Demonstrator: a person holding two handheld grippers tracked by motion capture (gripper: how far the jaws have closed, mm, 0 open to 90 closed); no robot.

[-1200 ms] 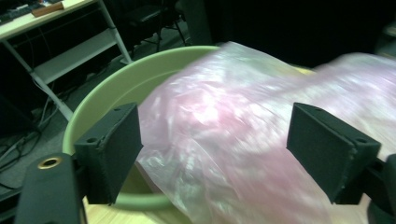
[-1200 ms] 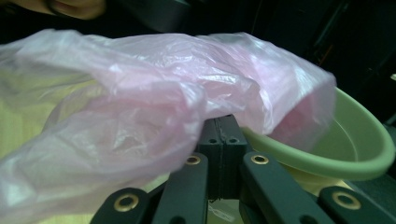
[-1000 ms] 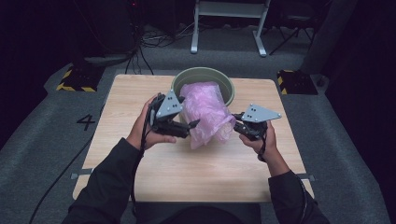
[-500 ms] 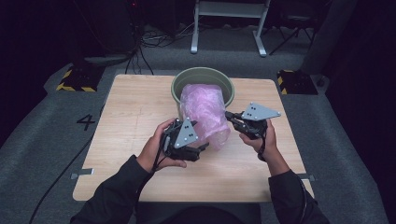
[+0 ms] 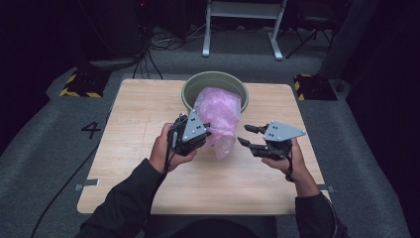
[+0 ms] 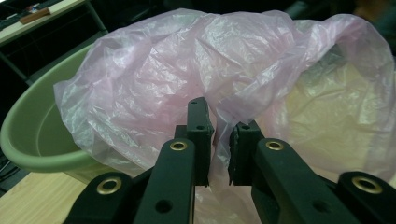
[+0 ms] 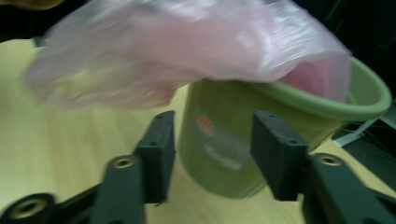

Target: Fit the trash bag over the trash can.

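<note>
A thin pink plastic bag point(image 5: 218, 119) hangs out of a green bucket point(image 5: 198, 84) at the far middle of the wooden table point(image 5: 133, 119) and droops over its near rim. My left gripper point(image 5: 207, 133) is at the bag's left edge. Its jaws have just been closing, and in the left gripper view a fold of the bag point(image 6: 154, 74) runs down between the pads of the left gripper point(image 6: 222, 140), which pinch it. My right gripper point(image 5: 246, 135) stands right of the bag, apart from it. Its jaws have just been opening. Between the jaws of the right gripper point(image 7: 212, 135) is nothing; the bucket point(image 7: 224, 140) lies beyond.
The table's near half is bare wood. Beyond the far edge on the grey floor stand a white metal frame point(image 5: 242, 29), cables point(image 5: 153, 44) and two yellow-and-black striped blocks point(image 5: 79, 87). A "4" point(image 5: 91, 130) is marked on the floor at the left.
My left gripper came down and right along the bag and closed on a fold of it. My right gripper let go of the bag, opened and drew away to the right.
</note>
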